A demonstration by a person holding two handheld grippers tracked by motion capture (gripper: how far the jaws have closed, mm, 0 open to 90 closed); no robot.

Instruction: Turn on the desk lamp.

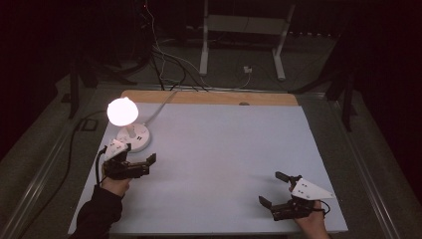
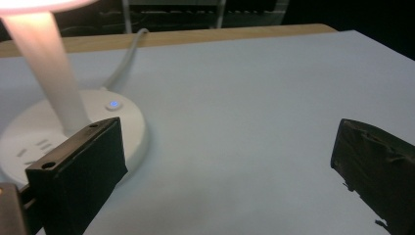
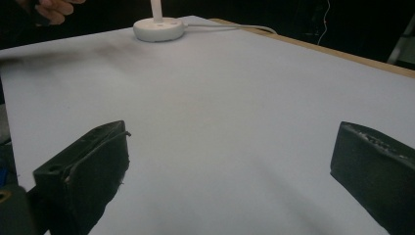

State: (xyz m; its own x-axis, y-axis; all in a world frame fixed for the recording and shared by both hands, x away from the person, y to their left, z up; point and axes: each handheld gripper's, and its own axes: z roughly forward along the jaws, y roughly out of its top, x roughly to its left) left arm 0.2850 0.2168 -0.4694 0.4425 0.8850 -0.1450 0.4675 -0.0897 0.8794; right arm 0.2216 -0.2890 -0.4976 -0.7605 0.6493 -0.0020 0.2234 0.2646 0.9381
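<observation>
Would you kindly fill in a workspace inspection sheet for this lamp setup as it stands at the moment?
Surface: white board on a wooden table, bare across the middle.
Job's things: desk lamp lit, at the board's far left corner; small blue light on its round base.
Clutter: nothing seen.
Grippers: left tool open, empty, just in front of the lamp base; right tool open, empty, near the board's front right.
Cables: white lamp cord runs off the far edge; more wires on the floor behind.
Surroundings: dark room, white stand frame beyond the table.
</observation>
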